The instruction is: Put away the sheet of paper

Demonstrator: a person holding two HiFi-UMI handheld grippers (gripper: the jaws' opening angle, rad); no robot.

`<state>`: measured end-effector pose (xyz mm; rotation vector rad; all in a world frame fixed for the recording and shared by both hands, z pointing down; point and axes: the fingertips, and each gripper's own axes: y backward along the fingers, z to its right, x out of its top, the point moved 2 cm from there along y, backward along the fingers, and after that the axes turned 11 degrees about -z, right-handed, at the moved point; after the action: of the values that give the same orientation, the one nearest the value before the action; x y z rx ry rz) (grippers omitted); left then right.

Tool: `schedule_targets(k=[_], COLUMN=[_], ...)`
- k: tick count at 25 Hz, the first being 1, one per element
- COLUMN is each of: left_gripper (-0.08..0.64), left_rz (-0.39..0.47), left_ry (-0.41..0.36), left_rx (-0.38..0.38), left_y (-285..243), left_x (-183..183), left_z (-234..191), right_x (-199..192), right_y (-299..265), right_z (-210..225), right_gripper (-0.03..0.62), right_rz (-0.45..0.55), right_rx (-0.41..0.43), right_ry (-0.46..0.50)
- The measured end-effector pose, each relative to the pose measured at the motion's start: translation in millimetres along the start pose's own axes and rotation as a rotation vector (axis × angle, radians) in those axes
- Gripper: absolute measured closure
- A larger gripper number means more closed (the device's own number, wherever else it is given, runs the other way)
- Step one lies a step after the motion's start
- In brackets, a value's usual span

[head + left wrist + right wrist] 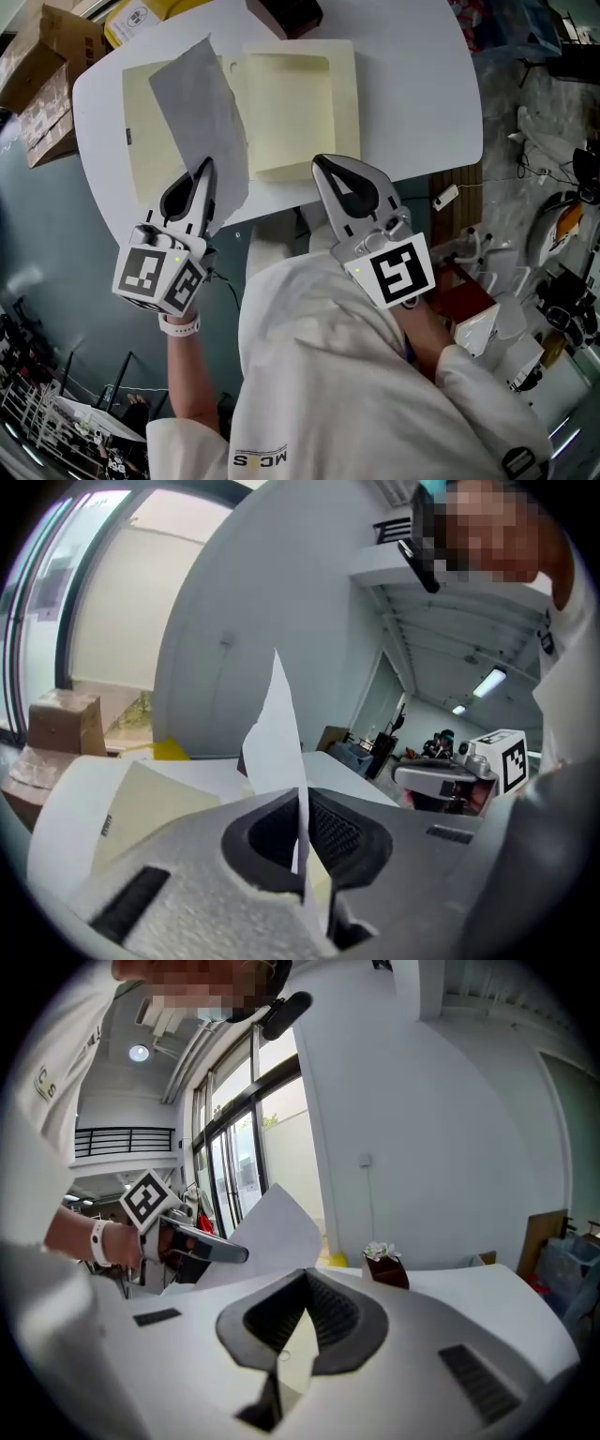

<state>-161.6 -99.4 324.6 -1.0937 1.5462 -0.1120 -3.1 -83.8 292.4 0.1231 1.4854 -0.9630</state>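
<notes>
A grey sheet of paper (202, 112) is clenched at its near corner by the left tongs (202, 169). In the left gripper view the sheet (279, 728) is seen edge-on, pinched between the closed jaws of the left tongs (302, 803) and rising upward from them. From the grip it extends toward eleven o'clock, tilted, over an open cream folder (145, 122) laid flat on the white desk (412, 84). The left leaf and the fold of the folder are partly covered by it. Whether its far edge touches the folder cannot be told.

The right tongs (322, 164) are held at three o'clock of the left tongs, well apart from the sheet, with the tip over the near edge of the folder's pocket leaf (295, 103). In the right gripper view the jaws of the right tongs (305, 1274) are seen brought together with nothing gripped, and the raised sheet (272, 1232) is seen at ten o'clock beyond them.

A small brown container (286, 14) stands at twelve o'clock on the desk, past the folder. Cardboard boxes (42, 70) are stacked beside the desk at ten o'clock.
</notes>
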Motion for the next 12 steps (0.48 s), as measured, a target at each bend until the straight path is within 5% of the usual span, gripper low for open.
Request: schedule_targets(k=[12], left_gripper=[0.535], left_rz=[-0.189], left_ry=[0.174], left_rx=[0.053], left_y=[-83.2], left_x=[-63.8], left_z=[-115.5], right_x=[-32.5], right_y=[-44.9], right_z=[22.2], right_gripper=[0.578], right_rz=[-0.084], right_rx=[0.005], right_ry=[-0.074])
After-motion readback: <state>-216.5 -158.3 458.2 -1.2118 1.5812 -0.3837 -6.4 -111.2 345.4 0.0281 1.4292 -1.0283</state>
